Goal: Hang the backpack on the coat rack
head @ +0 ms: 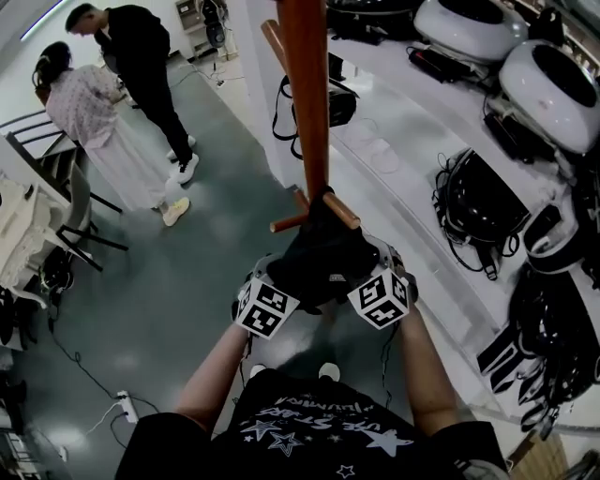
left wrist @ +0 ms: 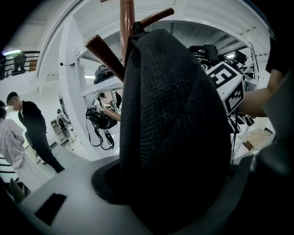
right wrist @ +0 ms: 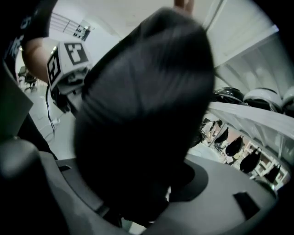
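Observation:
The black backpack (head: 319, 258) hangs against the wooden coat rack pole (head: 307, 94), its top loop up at a slanted peg (head: 342, 211). In the left gripper view the backpack (left wrist: 174, 128) fills the middle, with its loop by the pole (left wrist: 126, 18) and pegs (left wrist: 103, 50). My left gripper (head: 272, 281) and right gripper (head: 380, 277) flank the bag's lower sides. The left gripper (left wrist: 174, 202) has wide jaws with the bag between them. The right gripper (right wrist: 151, 202) is open too, and a sliver of light shows beside the backpack (right wrist: 142, 114).
Two people (head: 122, 94) stand on the grey floor at the upper left. A white shelf (head: 394, 159) at the right carries white helmets (head: 469, 23), black headsets and cables. Another black bag (left wrist: 98, 119) hangs behind the rack. A power strip (head: 125, 405) lies on the floor.

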`<state>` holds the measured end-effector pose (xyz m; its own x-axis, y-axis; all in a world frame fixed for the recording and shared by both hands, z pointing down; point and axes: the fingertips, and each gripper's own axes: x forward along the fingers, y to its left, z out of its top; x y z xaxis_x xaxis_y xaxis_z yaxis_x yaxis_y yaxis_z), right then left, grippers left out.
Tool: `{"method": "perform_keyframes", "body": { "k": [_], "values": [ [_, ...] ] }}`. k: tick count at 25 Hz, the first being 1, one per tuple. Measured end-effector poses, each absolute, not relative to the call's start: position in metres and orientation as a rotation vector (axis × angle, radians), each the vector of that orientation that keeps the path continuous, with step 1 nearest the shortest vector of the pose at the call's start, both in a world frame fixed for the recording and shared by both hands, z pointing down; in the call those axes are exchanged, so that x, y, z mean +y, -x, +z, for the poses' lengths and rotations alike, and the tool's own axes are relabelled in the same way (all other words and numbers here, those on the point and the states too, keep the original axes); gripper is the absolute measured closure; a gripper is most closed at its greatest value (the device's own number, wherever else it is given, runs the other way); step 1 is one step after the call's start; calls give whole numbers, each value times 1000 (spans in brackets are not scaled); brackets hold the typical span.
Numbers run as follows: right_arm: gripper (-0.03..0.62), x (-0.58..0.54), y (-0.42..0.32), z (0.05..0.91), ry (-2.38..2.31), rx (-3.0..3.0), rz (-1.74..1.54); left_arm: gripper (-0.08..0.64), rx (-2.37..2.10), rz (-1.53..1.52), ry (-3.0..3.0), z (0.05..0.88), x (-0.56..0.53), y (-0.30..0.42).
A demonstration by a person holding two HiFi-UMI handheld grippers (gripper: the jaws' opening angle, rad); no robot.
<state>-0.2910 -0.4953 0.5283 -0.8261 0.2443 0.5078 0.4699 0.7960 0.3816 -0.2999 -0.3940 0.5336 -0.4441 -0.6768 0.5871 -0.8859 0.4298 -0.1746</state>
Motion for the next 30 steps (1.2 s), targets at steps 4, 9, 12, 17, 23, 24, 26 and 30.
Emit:
{"method": "perform_keyframes", "body": {
  "k": [4, 9, 12, 17, 23, 24, 26, 30],
  "values": [
    [298, -502, 277, 513, 445, -2612, -652, 287, -2246, 675, -1369, 533, -394, 301],
    [287, -510, 252, 505, 258, -2626, -627, 244, -2220, 665, -1466, 533, -389, 298],
    [287, -511, 237, 498, 131, -2653, -567, 235, -2215, 657, -1548, 528, -384, 295],
    [287, -500, 221, 483, -108, -2721, -450, 230, -2215, 687, -1678, 516, -369, 292],
    [292, -475, 203, 472, -436, -2739, -327, 230, -2270, 693, -1828, 491, -334, 296],
    [304, -472, 198, 472, -497, -2741, -296, 230, -2284, 689, -1851, 487, -326, 296],
    [366, -464, 188, 472, -612, -2743, -235, 230, -2295, 686, -1895, 484, -308, 296],
    [386, -427, 170, 472, -757, -2720, -174, 230, -2249, 677, -2000, 483, -271, 293]
  ]
}}
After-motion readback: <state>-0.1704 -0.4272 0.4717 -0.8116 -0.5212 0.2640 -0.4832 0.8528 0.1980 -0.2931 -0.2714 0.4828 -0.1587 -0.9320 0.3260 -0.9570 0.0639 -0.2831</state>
